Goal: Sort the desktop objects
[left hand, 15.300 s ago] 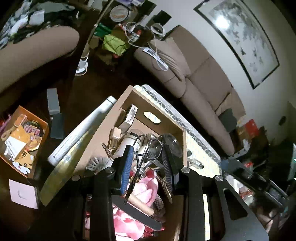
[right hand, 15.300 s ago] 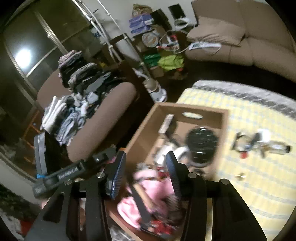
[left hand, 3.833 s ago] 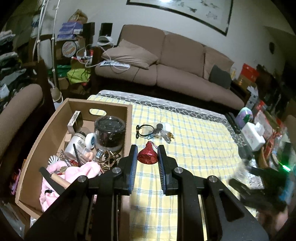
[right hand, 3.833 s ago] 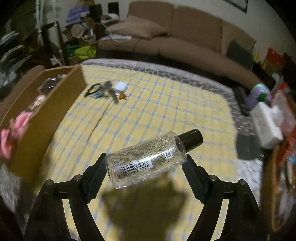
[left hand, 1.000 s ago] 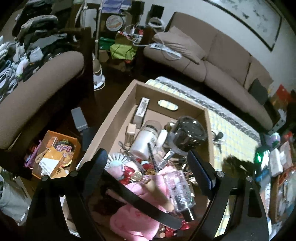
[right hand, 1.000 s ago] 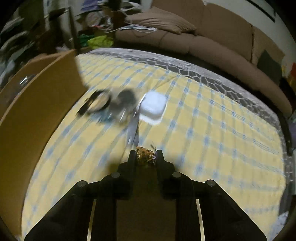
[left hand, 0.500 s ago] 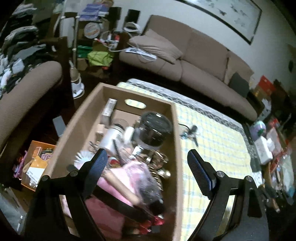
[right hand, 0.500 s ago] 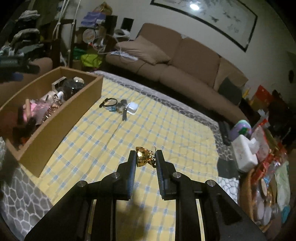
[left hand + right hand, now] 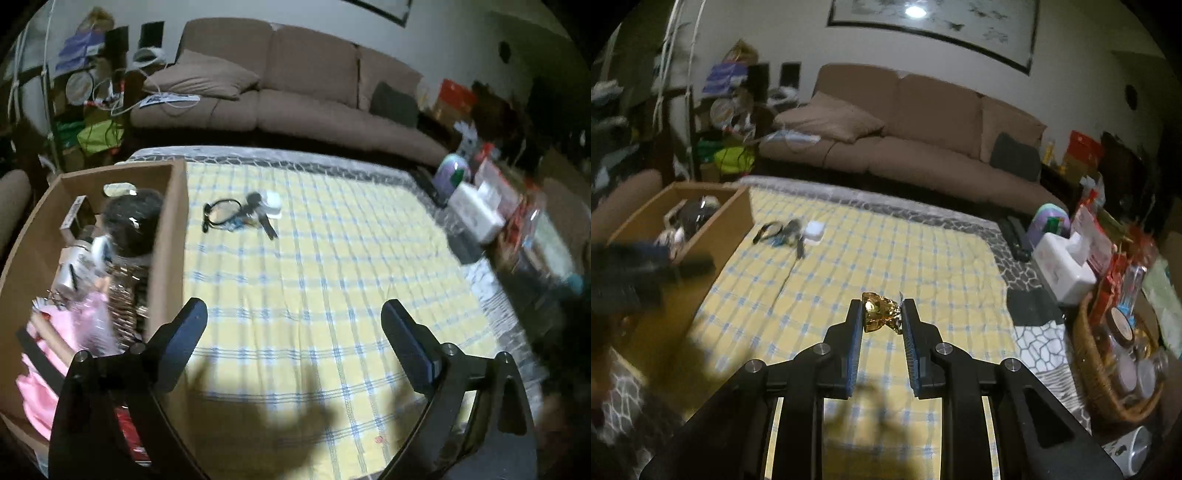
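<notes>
The cloth [image 9: 332, 258] on the table was yellow with blue and white checks, and its edge [image 9: 1027, 273] was grey with a white stone pattern. The box [image 9: 170, 236] was plain brown card. Inside it lay something pink [image 9: 77, 332] and a black jar [image 9: 133, 221]. The small wrapped thing [image 9: 881, 312] in the right gripper [image 9: 881, 314] was shiny gold — the pads [image 9: 855, 332] beside it were blue on black arms. The left gripper [image 9: 293, 325] was black too. The sofa [image 9: 923, 129] was brown with a dark grey cushion [image 9: 1015, 157]. The basket [image 9: 1108, 387] was tan — the tissue box [image 9: 1063, 266] was white.
</notes>
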`<state>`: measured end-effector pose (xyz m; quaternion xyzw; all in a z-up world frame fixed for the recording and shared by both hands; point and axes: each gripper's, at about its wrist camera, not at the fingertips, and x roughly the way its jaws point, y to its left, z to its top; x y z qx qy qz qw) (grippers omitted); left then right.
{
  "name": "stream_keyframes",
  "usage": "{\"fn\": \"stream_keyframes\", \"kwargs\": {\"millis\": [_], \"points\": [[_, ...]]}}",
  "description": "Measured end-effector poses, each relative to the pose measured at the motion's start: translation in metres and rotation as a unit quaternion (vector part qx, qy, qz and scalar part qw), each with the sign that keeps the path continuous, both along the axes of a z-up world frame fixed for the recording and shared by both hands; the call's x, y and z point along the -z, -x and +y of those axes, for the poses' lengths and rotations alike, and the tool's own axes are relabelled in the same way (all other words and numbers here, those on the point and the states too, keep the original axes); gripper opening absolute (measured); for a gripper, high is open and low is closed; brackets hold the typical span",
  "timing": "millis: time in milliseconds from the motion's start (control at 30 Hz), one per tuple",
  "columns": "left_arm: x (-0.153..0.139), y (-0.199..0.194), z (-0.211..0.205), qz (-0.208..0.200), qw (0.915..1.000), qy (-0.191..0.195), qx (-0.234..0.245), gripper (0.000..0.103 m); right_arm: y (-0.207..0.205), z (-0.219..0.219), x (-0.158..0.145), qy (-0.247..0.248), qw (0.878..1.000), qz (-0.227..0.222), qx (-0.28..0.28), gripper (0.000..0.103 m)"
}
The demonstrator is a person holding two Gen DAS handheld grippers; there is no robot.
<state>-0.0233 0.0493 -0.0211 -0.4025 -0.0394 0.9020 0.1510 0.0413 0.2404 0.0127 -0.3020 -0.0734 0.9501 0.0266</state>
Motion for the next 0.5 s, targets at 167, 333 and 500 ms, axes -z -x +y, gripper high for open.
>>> {"fn": "stream_keyframes", "kwargs": {"millis": [167, 333, 500], "points": [[0.031, 0.008, 0.032, -0.018, 0.9979, 0.036, -0.051, 0.095, -0.004, 0.026, -0.018, 0.044, 0.999, 0.015, 0.007, 0.020], [0.040, 0.052, 0.053, -0.029, 0.9921, 0.045, -0.114, 0.099, -0.004, 0.045, -0.025, 0.064, 0.998, 0.015, 0.006, 0.020], [0.064, 0.119, 0.068, -0.036, 0.9790, 0.073, -0.187, 0.102, 0.004, 0.073, -0.015, 0.086, 0.996, -0.011, 0.018, 0.021]]}}
